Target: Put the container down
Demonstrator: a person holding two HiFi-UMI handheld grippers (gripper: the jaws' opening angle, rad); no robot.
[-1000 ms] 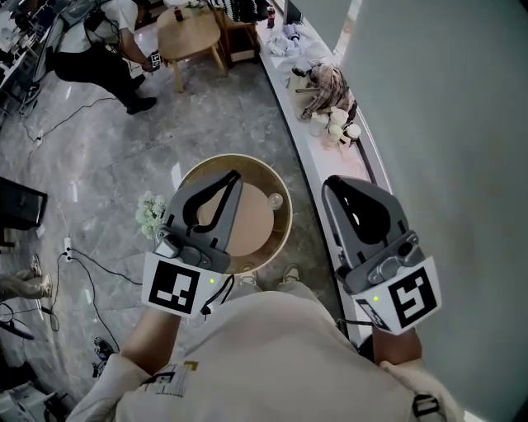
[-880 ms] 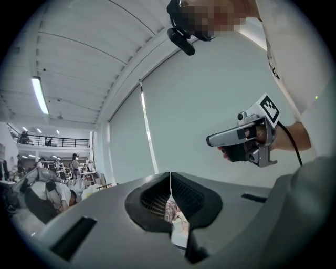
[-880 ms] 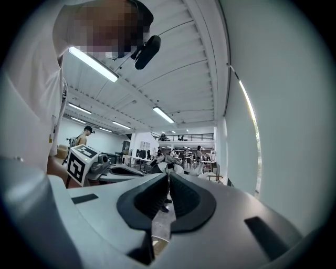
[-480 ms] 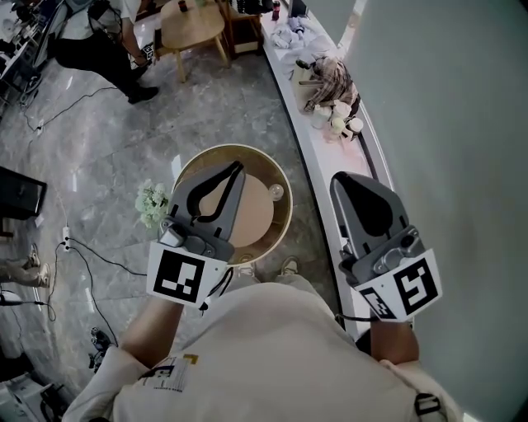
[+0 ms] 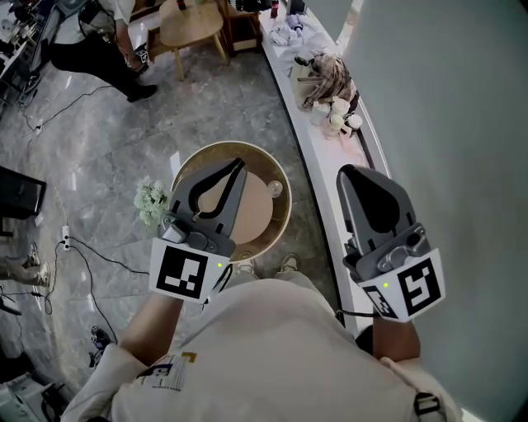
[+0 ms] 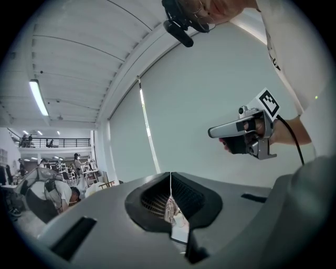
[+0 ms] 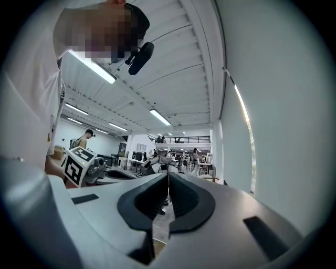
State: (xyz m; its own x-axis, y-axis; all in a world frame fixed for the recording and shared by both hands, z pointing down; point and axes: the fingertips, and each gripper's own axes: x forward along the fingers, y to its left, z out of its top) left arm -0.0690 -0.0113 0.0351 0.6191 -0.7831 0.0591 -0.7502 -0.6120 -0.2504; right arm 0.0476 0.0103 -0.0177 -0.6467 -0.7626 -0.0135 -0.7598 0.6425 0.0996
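Observation:
My left gripper [image 5: 238, 164] is held up in front of my chest, shut, with nothing between its jaws. In the head view it lies over a round wooden table [image 5: 276, 222] far below. A small clear container [image 5: 275, 189] stands on that table near its right edge. My right gripper [image 5: 346, 171] is also raised, shut and empty, over the white ledge [image 5: 307, 157]. In the left gripper view the jaws [image 6: 170, 181] meet in a thin line and point up at a pale wall. In the right gripper view the jaws [image 7: 168, 181] are shut too.
The long white ledge carries a plaid cloth and soft toys [image 5: 330, 82]. A bunch of pale flowers [image 5: 149, 203] lies on the marble floor left of the round table. Cables [image 5: 82, 264] run across the floor. A wooden table [image 5: 191, 25] and a person [image 5: 91, 45] are at the far end.
The view has crept forward a little, and both grippers have drifted slightly right within it. Both grippers stay raised and shut, and nothing was picked up or let go.

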